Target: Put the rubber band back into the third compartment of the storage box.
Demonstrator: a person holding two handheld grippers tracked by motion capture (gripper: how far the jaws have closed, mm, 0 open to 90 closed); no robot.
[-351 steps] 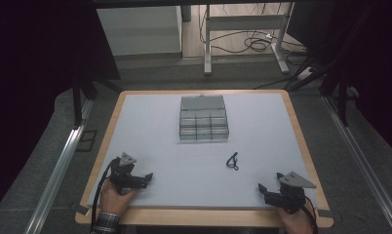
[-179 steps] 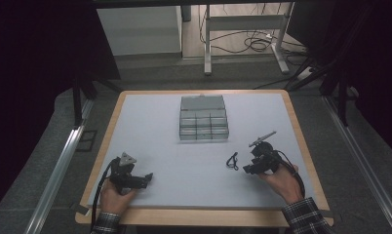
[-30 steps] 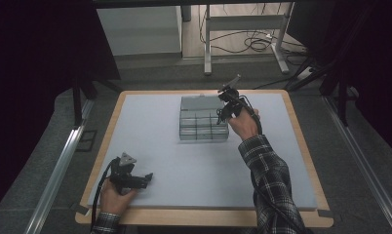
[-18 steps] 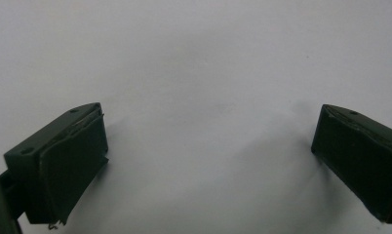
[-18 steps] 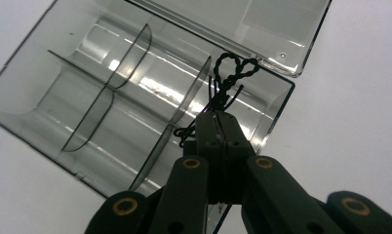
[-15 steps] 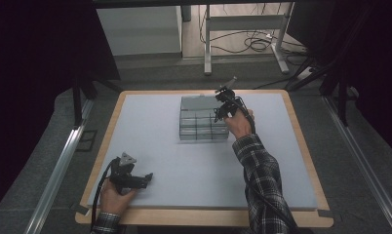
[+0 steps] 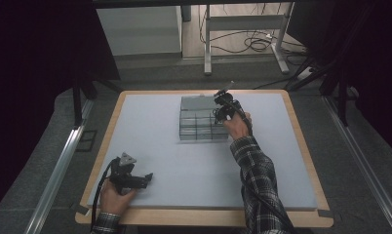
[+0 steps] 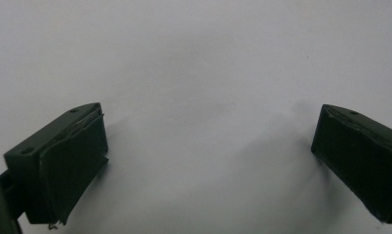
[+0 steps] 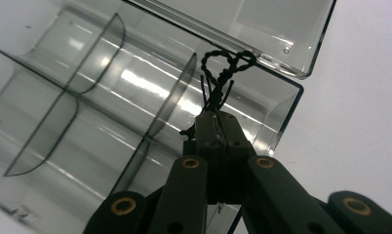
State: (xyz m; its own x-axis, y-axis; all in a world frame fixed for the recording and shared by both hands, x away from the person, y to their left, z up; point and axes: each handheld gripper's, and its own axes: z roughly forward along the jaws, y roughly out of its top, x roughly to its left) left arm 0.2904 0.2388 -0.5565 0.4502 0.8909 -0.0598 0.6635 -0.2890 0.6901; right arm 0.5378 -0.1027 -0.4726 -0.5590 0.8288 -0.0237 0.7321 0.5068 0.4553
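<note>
twisted black wire piece [image 9: 225,73] is the thing in work now; it hangs from the right gripper over the clear plastic organizer box [image 7: 200,118], at the far right compartment near the hinge of the open lid [image 9: 243,24].

going from left to right: the left gripper [image 7: 146,180] rests on the counter [image 7: 184,165] at the near left corner, in the person's left hand [image 7: 117,199], well apart from the box. in the left gripper view its jaws stand wide open with nothing between them, just the pale surface below.

in the middle of the far side is the box, transparent, with curved dividers that make small compartments, all looking empty as far as i can see.

at the right side of the box, the right gripper [image 9: 217,122] has its jaws closed on the lower end of the wire piece, and the loops at the top stick out free above the tips.

my judgement: the piece is very light and thin, a bit springy but it keeps its twisted shape, so it will not break. it can slip or turn between the pads, because so little of it is gripped. holding at the twisted stem, as now, seems the best place; the loops would bend. when released, it may catch on the pads or bounce on the hard plastic.
</note>
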